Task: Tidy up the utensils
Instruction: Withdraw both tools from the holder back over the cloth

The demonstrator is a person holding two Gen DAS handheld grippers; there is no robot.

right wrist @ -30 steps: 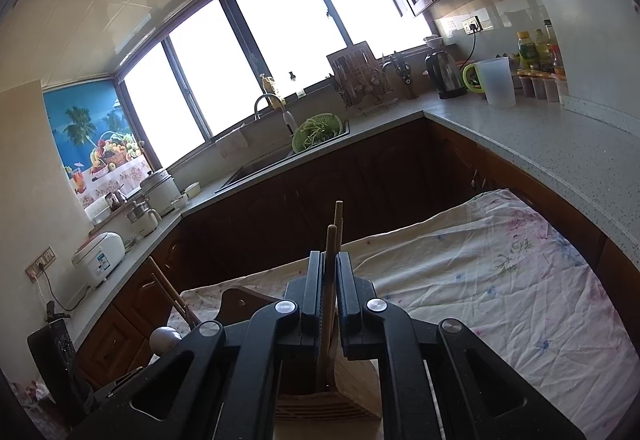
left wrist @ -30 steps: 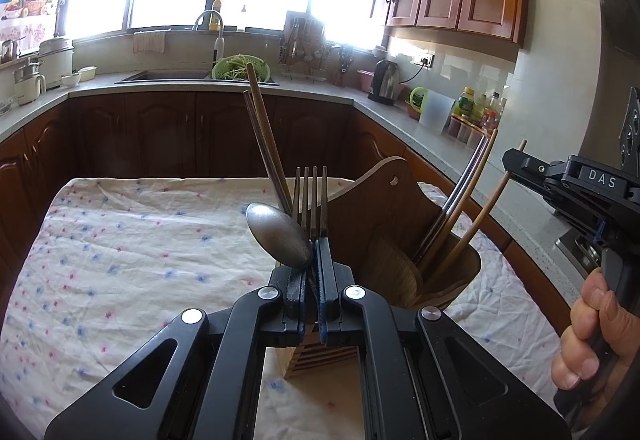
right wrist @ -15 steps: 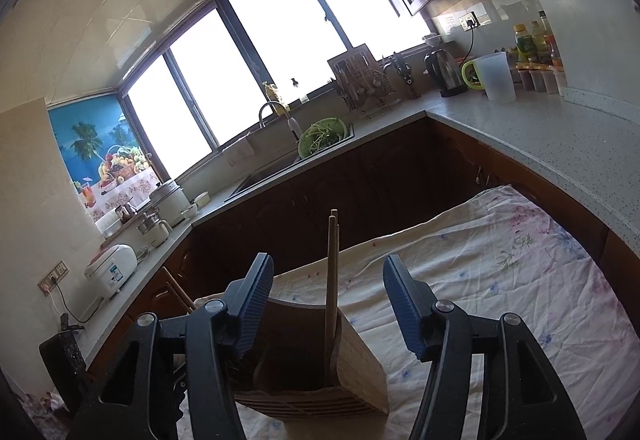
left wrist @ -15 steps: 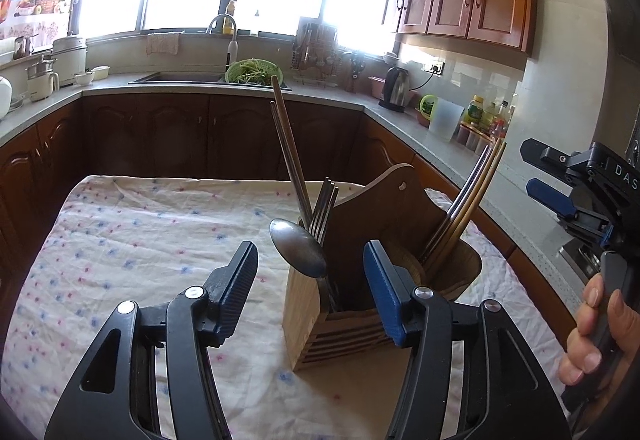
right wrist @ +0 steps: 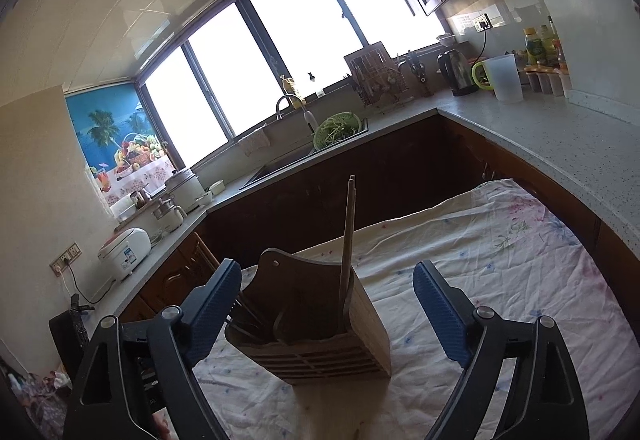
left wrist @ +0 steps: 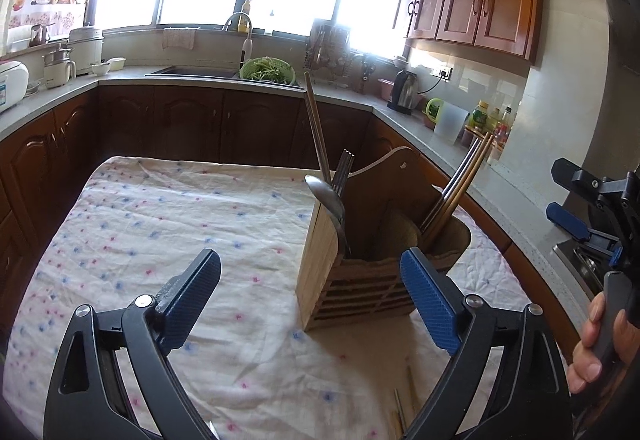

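Wooden utensil holder point(left wrist: 372, 240) standing on the flowered tablecloth point(left wrist: 180, 224), toward its right side. In the left compartment: spoon point(left wrist: 326, 196), fork point(left wrist: 343, 170) and a tall pair of chopsticks point(left wrist: 316, 132). In the right compartment: more chopsticks point(left wrist: 460, 184) leaning right. Left gripper point(left wrist: 310, 300) near, in front of the holder, jaws spreading wide, nothing between the pads. Right gripper point(right wrist: 326, 314) likewise opening, straddling the holder point(right wrist: 320, 324) without touching. Hand point(left wrist: 600, 344) at far right. Kitchen counter point(left wrist: 400, 112) and sink beyond.
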